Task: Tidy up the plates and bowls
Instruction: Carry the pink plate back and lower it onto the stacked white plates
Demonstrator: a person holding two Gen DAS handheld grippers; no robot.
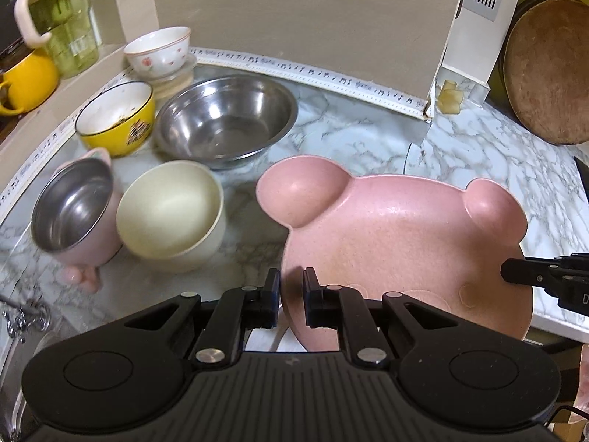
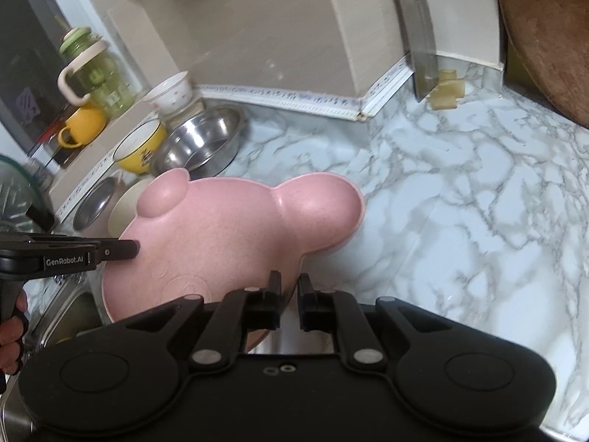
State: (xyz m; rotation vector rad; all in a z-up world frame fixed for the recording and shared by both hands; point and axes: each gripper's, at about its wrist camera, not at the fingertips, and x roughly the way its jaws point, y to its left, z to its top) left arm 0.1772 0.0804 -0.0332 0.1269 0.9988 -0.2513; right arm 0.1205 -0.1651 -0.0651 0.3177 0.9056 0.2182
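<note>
The only clear wording is "GenRobot.AI", in pale letters on the black side of the left gripper [image 2: 121,249]. A single "D" shows on the right gripper [image 1: 515,270] at the frame's edge. The yellow bowl [image 1: 117,118] carries a dark print, too blurred to read.

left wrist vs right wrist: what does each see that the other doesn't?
Left wrist only: the small pink steel-lined cup whole, and the cream bowl unobstructed.

Right wrist only: the hand on the left gripper's handle, plus a glass rim at far left.

Both: the pink bear plate, pinched at its edge by the left gripper and the right gripper, the steel bowl, yellow bowl, and marble counter.
</note>
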